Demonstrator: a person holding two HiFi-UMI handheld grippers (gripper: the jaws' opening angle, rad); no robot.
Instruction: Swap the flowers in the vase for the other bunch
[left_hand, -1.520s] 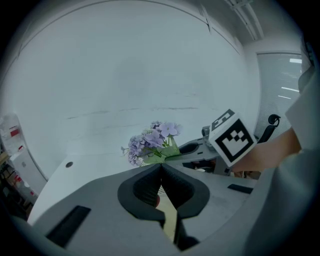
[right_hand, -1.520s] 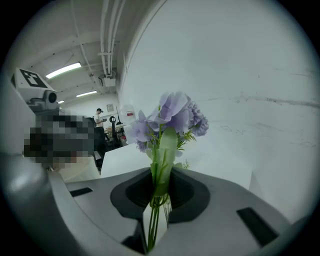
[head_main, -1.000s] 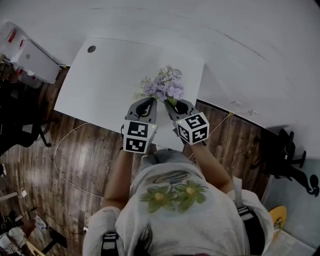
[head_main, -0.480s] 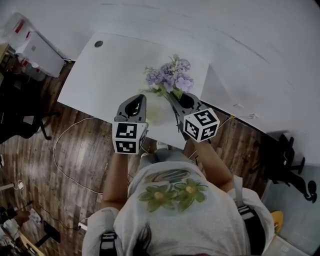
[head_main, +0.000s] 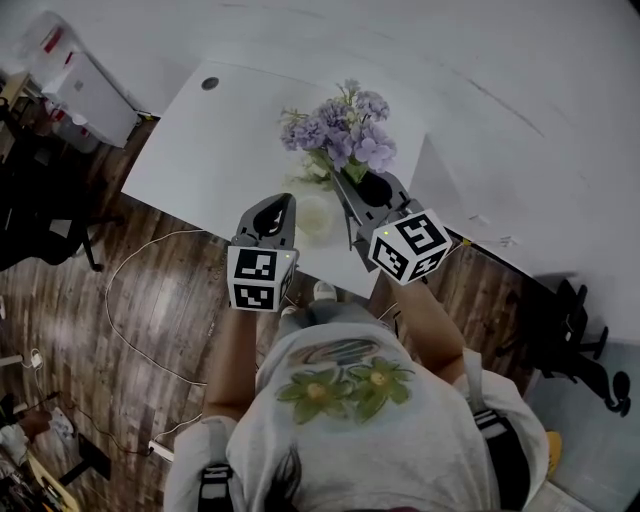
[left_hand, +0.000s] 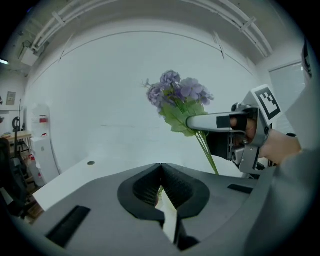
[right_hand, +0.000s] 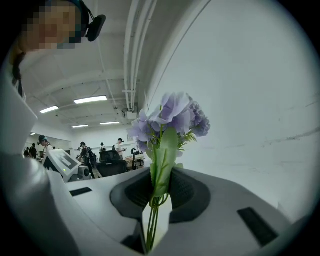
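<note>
Below, we look down on a dark wooden floor and a white table that stands on it against a pale wall. At the table's near edge we hold both grippers over the top. Our right gripper points roughly level, its jaws clamped on the green stems of a bunch of purple flowers, whose heads stand up over the table's middle, near the far edge. Our left gripper is tilted a little downward, its jaws closed together with nothing gripped between them. Just beside its tip, between the two grippers, a pale vase stands on the table, apart from the purple heads.
</note>
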